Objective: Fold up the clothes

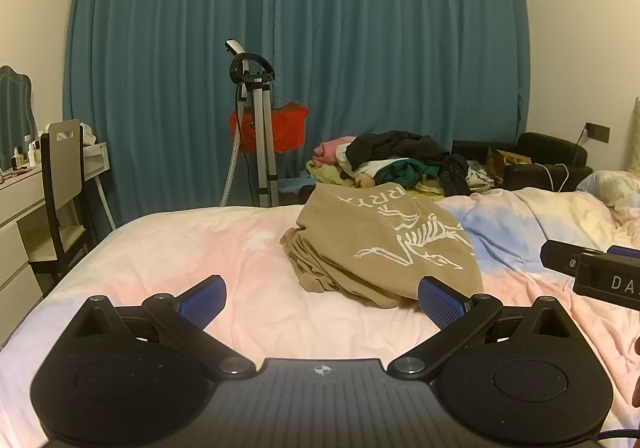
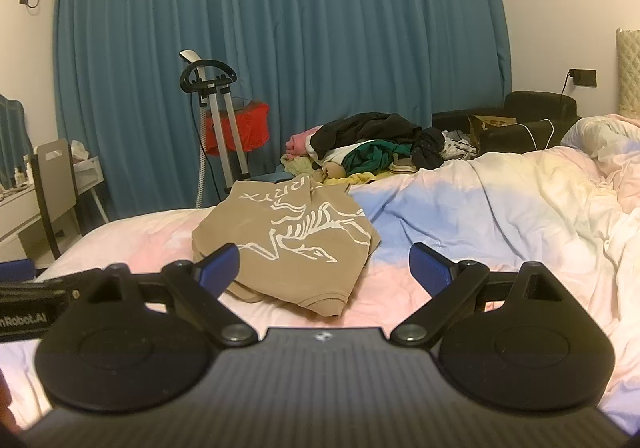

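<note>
Bed (image 1: 200,248), both grippers wide apart, empty

one tan shirt (image 1: 384,244), two grippers (image 1: 322,302), one chair (image 1: 62,184)

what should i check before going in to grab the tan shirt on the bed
1. Left gripper open and empty: ok, fingers spread wide.
2. Right gripper open and empty: ok, fingers spread wide.
3. Tan shirt within view of both cameras: ok, it lies bunched on the bed ahead of both grippers.
4. Shirt free of other things: ok, the clothes pile sits behind it, apart from it.
5. Shirt laid flat for folding: not ok, it is crumpled with layers stacked at its left edge.
6. Where the sleeves and collar are: cannot tell, they are hidden in the folds.
</note>
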Demonstrator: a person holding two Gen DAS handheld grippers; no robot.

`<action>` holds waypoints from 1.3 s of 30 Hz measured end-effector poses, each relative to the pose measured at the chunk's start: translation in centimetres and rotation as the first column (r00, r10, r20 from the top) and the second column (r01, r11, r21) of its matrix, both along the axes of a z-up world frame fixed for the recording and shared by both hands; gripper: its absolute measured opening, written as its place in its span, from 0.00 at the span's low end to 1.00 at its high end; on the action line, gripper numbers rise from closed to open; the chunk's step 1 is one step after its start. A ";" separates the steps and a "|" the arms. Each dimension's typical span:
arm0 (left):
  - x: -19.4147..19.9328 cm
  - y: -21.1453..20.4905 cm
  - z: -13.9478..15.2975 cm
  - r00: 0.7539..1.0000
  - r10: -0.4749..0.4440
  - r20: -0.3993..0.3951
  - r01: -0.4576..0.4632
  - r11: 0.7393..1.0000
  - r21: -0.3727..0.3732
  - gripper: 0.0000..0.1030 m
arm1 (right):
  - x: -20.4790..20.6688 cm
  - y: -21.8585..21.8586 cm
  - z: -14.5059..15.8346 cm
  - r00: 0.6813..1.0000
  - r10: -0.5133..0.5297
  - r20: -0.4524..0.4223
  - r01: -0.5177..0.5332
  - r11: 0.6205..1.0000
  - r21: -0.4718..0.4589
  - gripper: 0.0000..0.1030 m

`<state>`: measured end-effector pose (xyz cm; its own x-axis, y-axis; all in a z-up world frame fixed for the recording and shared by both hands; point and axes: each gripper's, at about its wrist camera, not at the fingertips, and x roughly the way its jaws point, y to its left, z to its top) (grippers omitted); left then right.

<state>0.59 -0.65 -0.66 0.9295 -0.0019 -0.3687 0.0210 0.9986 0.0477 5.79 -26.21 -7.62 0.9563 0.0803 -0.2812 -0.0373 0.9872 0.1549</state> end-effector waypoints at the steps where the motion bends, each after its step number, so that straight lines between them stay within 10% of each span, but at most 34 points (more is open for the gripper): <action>1: 0.0 0.0 -0.1 1.000 0.000 0.000 0.000 1.000 0.000 1.00 | 0.0 0.0 0.0 1.000 -0.001 -0.001 0.001 1.000 0.001 0.90; 14: 7.5 -2.3 -1.1 0.989 -0.046 -0.139 0.066 0.988 0.140 1.00 | 0.8 -1.5 -0.7 0.994 -0.090 -0.055 0.092 0.995 0.028 0.90; 27: 21.7 -6.5 -11.7 0.948 -0.100 -0.301 0.184 0.946 0.268 0.97 | 5.7 -3.1 -4.5 0.963 -0.195 -0.185 0.211 0.975 0.068 0.90; 33: 23.5 -9.0 -13.7 0.965 -0.167 -0.202 0.230 0.909 0.347 0.70 | 9.6 -4.1 -7.1 0.945 -0.261 -0.196 0.274 0.961 0.042 0.90; 37: 23.4 -8.6 -12.8 0.968 -0.177 -0.179 0.226 0.924 0.307 0.22 | 11.6 -4.7 -9.0 0.936 -0.268 -0.229 0.286 0.957 0.048 0.90; 39: 22.8 -7.8 -11.1 0.973 -0.170 -0.157 0.205 0.946 0.251 0.15 | 12.2 -4.9 -9.4 0.936 -0.269 -0.227 0.287 0.956 0.051 0.90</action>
